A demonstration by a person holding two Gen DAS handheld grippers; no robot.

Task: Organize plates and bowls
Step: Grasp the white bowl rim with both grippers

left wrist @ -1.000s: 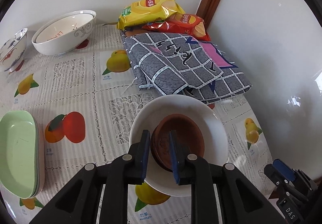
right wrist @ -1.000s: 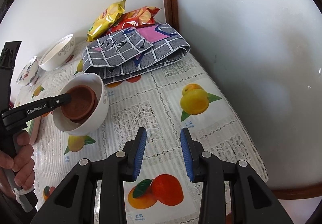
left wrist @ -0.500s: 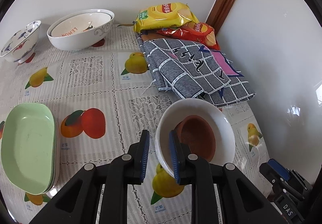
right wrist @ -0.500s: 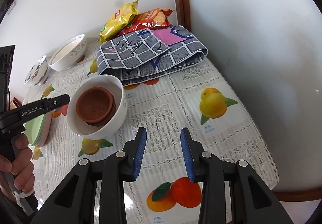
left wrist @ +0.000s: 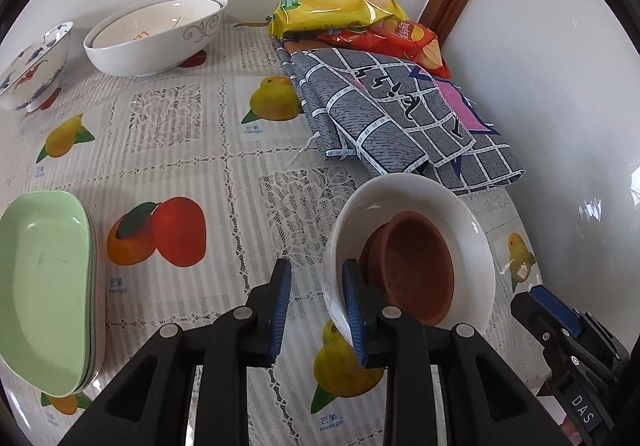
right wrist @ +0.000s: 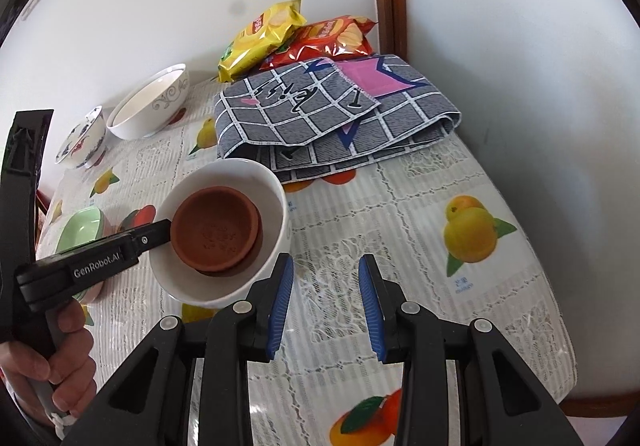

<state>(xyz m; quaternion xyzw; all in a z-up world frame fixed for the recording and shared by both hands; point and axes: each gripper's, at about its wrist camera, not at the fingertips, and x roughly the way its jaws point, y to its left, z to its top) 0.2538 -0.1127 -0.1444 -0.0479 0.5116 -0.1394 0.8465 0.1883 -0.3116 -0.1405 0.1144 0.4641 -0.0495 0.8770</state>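
Note:
My left gripper (left wrist: 314, 312) grips the near rim of a white bowl (left wrist: 476, 246), one finger inside and one outside, and holds it lifted and tilted above the table. Brown clay bowls (left wrist: 412, 266) are nested inside it. The right wrist view shows the same white bowl (right wrist: 276, 201) with the clay bowls (right wrist: 216, 230) raised off the cloth, the left gripper's finger reaching over its rim. My right gripper (right wrist: 325, 306) is open and empty over the tablecloth, just right of the bowl.
Stacked green plates (left wrist: 40, 286) lie at the left. Large white nested bowls (left wrist: 160, 33) and a blue-patterned bowl (left wrist: 32, 65) stand at the back. A folded grey checked cloth (left wrist: 400, 117) and chip bags (left wrist: 340, 5) fill the back right corner by the wall.
My left gripper has lifted the white bowl with the clay bowls off the table, tilting it and carrying it up and toward me. The right gripper stays open, nearly still.

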